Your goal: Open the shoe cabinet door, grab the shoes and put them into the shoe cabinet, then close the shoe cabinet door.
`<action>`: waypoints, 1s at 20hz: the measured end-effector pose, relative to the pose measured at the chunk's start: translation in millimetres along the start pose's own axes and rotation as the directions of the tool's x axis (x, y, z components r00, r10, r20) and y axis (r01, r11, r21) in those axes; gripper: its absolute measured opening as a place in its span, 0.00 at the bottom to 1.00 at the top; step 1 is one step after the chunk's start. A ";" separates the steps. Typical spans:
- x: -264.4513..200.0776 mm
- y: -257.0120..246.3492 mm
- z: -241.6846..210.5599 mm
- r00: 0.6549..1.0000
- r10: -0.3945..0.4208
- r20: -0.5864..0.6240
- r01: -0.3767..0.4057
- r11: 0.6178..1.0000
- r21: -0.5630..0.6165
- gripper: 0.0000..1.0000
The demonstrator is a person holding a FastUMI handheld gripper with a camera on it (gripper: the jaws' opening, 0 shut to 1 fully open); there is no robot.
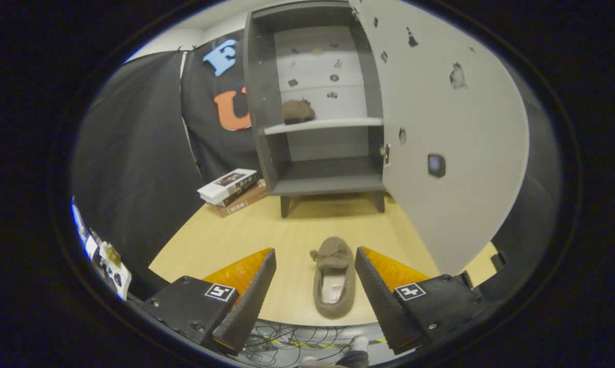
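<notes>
You have the cabinet (317, 174) door (440, 128) open and one shoe (297, 111) shelved; your gripper (315, 255), fingers wide, frames the near shoe (334, 278) left to grab.

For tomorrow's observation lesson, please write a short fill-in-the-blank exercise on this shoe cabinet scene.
1. The cabinet door stands ____.
2. One brown shoe already sits on the cabinet's middle ____.
3. The other shoe lies on the table between the gripper's ____ fingers.
4. Beside the cabinet lies a stack of ____.

Missing words: open; shelf; open; books.
</notes>
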State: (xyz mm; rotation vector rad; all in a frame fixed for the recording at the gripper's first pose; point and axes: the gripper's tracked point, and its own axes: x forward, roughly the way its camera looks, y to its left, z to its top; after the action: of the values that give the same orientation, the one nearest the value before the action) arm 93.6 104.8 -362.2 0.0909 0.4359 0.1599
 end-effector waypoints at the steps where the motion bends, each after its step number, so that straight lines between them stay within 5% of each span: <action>1: 15.2 -0.8 -13.1 0.999 -0.003 -0.036 0.004 1.000 0.015 0.98; 8: 107.1 -4.6 -76.3 0.977 0.010 -0.215 0.019 0.991 0.132 0.98; 20: 206.6 -10.3 -63.3 0.960 0.010 -0.281 0.020 0.994 0.105 0.98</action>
State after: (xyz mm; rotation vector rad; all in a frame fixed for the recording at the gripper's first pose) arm 252.6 133.9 -505.9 0.1734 0.7287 0.1452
